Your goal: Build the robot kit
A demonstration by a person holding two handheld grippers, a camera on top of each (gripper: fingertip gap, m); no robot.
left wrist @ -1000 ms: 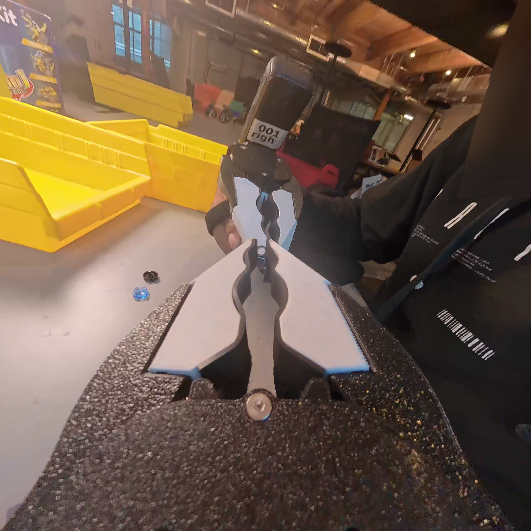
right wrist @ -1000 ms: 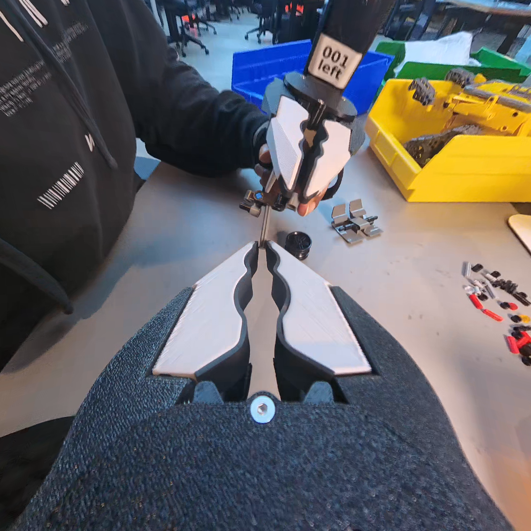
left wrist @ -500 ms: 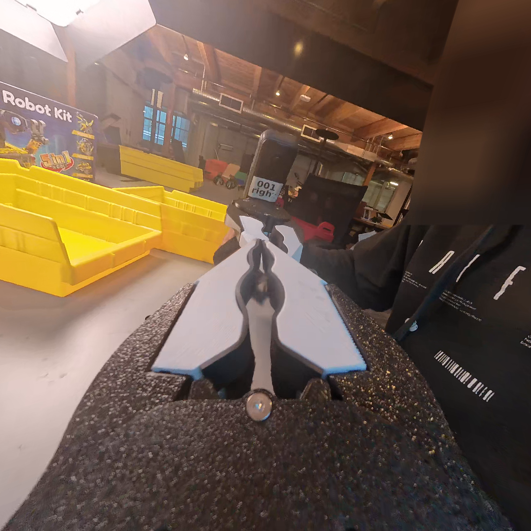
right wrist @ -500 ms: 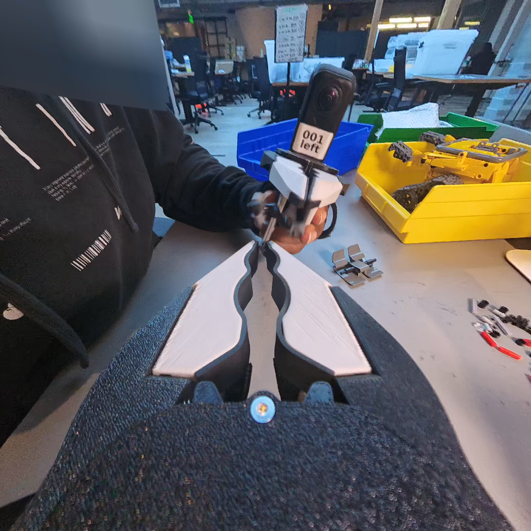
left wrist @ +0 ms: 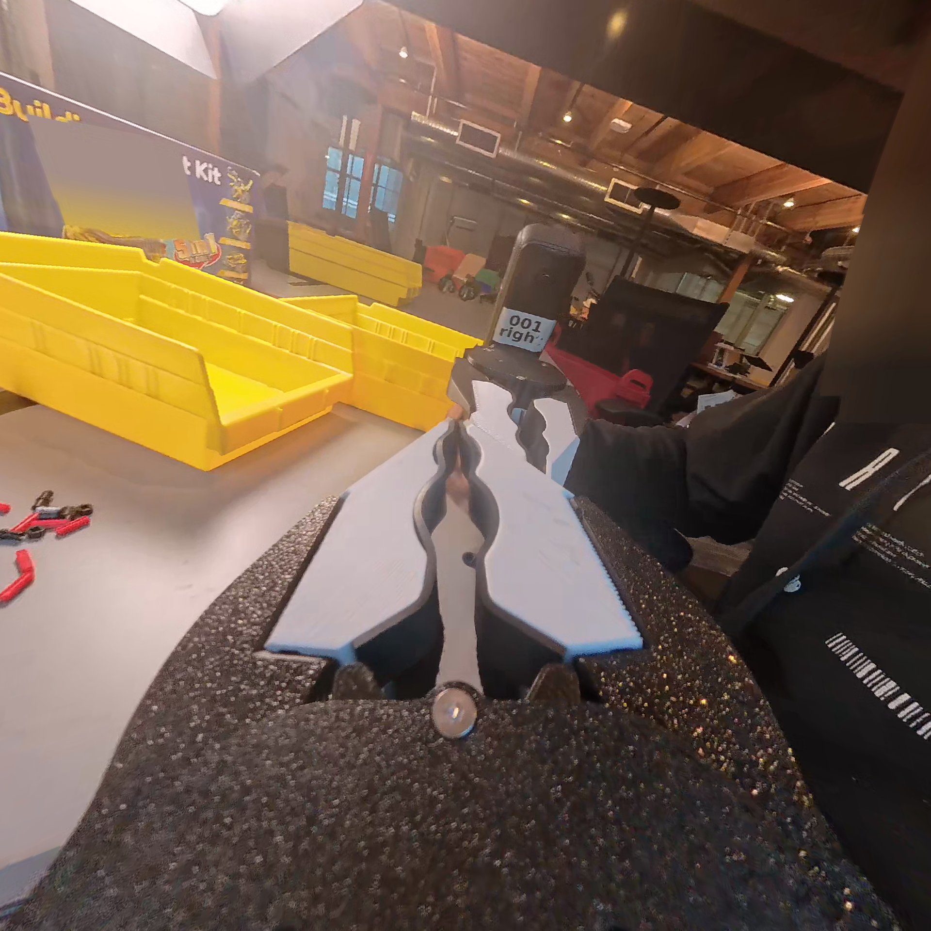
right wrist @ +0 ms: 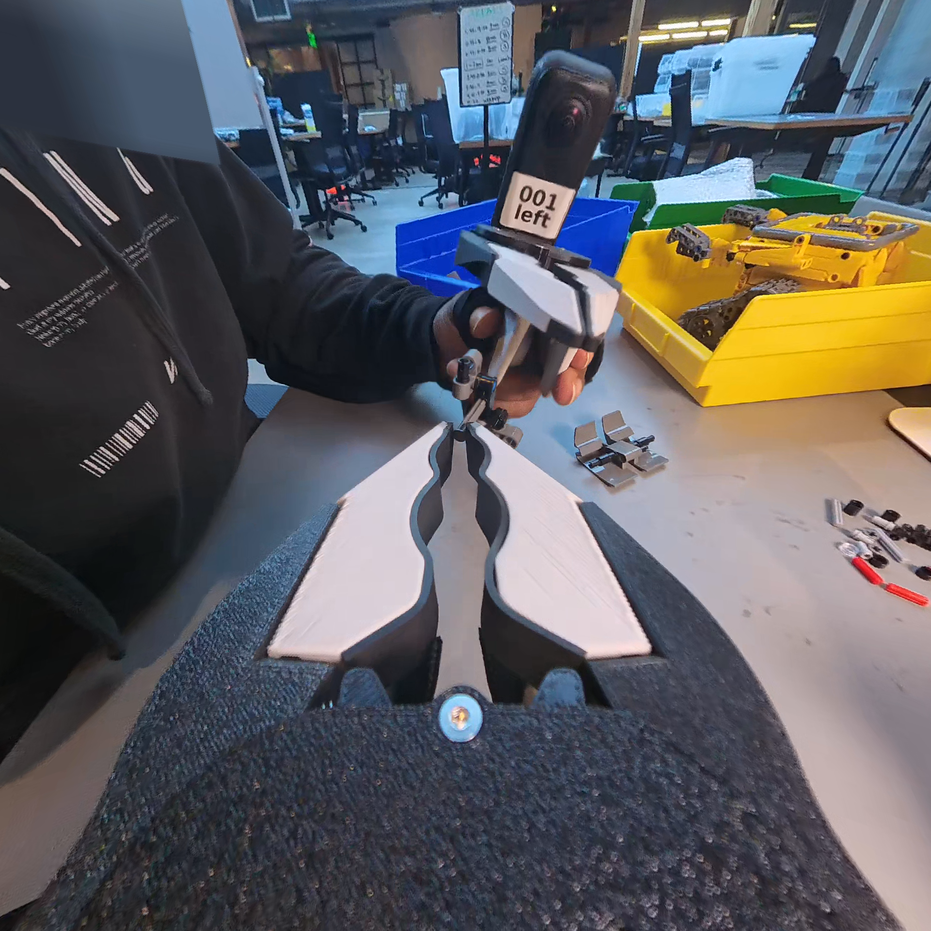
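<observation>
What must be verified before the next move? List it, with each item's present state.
1. Right gripper grip: ok. Its fingers are shut on the tip of the thin dark axle.
2. Left gripper grip: ok. Its fingers pinch the small grey-and-black assembly, as the right wrist view shows.
3. Assembly clear of the table: ok, it is held in the air.
4. Grey clip part out of the way: ok. It lies on the table, apart from both grippers.
5. Axle seated in the assembly: cannot tell, the joint is too small.
</observation>
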